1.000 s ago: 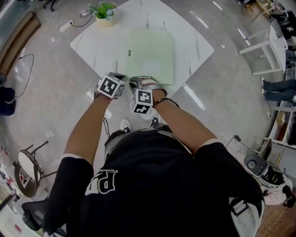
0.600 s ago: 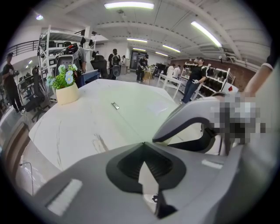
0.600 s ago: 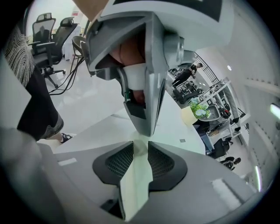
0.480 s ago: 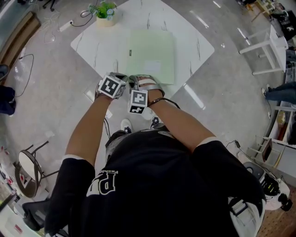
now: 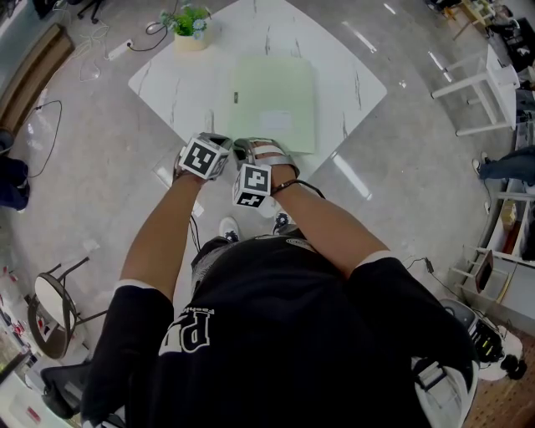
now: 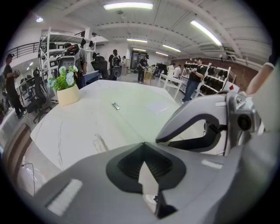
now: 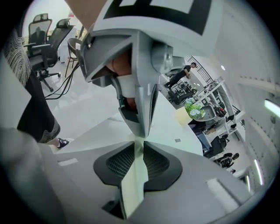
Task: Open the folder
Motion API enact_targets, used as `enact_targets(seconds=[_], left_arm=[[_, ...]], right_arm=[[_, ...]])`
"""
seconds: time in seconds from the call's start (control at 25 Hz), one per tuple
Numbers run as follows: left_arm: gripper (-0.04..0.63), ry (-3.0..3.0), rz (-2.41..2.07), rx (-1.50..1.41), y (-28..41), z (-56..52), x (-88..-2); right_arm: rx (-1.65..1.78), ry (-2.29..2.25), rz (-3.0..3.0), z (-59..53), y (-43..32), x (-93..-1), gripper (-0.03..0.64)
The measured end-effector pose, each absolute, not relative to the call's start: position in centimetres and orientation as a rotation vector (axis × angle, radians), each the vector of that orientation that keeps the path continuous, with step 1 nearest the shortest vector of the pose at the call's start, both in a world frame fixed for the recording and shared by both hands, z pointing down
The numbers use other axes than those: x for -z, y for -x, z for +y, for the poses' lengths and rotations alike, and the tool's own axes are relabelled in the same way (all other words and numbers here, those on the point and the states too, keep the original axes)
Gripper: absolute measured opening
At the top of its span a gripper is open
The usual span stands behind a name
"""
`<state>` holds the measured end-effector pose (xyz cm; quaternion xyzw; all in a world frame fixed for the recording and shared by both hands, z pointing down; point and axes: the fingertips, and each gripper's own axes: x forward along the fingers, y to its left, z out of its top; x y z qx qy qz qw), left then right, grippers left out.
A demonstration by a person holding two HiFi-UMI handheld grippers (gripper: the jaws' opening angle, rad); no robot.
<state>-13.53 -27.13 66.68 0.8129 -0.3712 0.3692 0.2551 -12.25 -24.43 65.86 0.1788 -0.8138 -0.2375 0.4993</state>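
Grey polished floor [image 5: 92,175], with one white marble-veined table [image 5: 343,67] set corner-on to the person. Person's black shirt [image 5: 284,334] carries white lettering, too partial to read. On the table lies one pale green folder [image 5: 274,84], flat and closed, its near edge at the table's near corner. One cream pot [image 5: 189,38] stands on the table's far left corner, well apart from the folder, and holds a green plant [image 5: 189,17] with pale flowers. Right gripper [image 7: 139,142] is rolled on its side at the folder's near edge, its jaws pressed onto what looks like the folder's pale green edge. Left gripper [image 6: 142,144] sits just beside it, jaws pressed together at the tips with nothing between them. Each gripper's cube shows black-and-white square markers, no words. On the folder cover are one white label [image 5: 276,122], its print too small to read, and one small dark tab [image 5: 236,98]. Against a second ago, the right gripper's cube has turned to a new tilt, while the folder, pot and left gripper are unmoved.
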Motion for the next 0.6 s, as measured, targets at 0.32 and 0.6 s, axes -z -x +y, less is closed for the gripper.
enact_targets(seconds=[0.32,0.6], left_arm=[[0.057,-2.202,-1.007,-1.004,13.5,-27.2,-66.8],[0.057,-2.198,-1.026,-1.028,13.5,-27.2,-66.7]], right_arm=[[0.417,-0.478,-2.052,-24.4,11.9,-65.1,0.026],[0.126,-0.536,-2.161,-24.9,11.5,-64.4,0.017]])
